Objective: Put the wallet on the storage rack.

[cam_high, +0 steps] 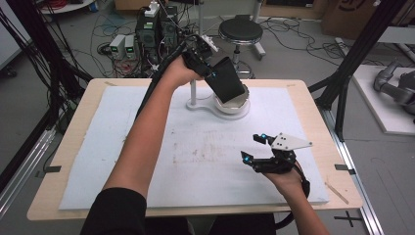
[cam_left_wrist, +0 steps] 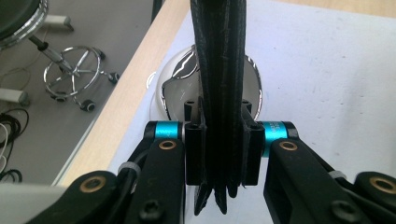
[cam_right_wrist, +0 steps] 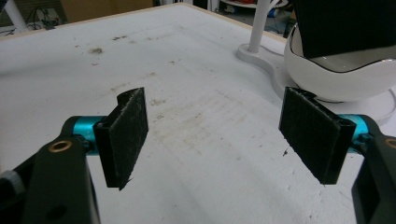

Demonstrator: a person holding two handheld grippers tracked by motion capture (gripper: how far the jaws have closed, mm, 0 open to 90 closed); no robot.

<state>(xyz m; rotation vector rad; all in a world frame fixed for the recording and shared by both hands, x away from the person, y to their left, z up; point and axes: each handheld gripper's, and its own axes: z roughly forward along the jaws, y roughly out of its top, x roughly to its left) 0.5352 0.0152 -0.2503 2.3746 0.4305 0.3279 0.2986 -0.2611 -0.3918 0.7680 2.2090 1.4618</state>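
Left tongs (cam_left_wrist: pixel 223 140) are clamping a black wallet (cam_high: pixel 226 78) over the bowl (cam_right_wrist: pixel 343 79) just beyond them, best lowered level; right tongs (cam_right_wrist: pixel 224 135) are hanging open, empty.

Round black stool (cam_high: pixel 240 31) beyond the table (cam_high: pixel 73 142) — cables (cam_high: pixel 105 29) around.

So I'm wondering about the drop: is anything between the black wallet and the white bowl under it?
Nothing visible. The black wallet, clamped in the left tongs, hangs directly over the white bowl, whose shiny interior looks empty.
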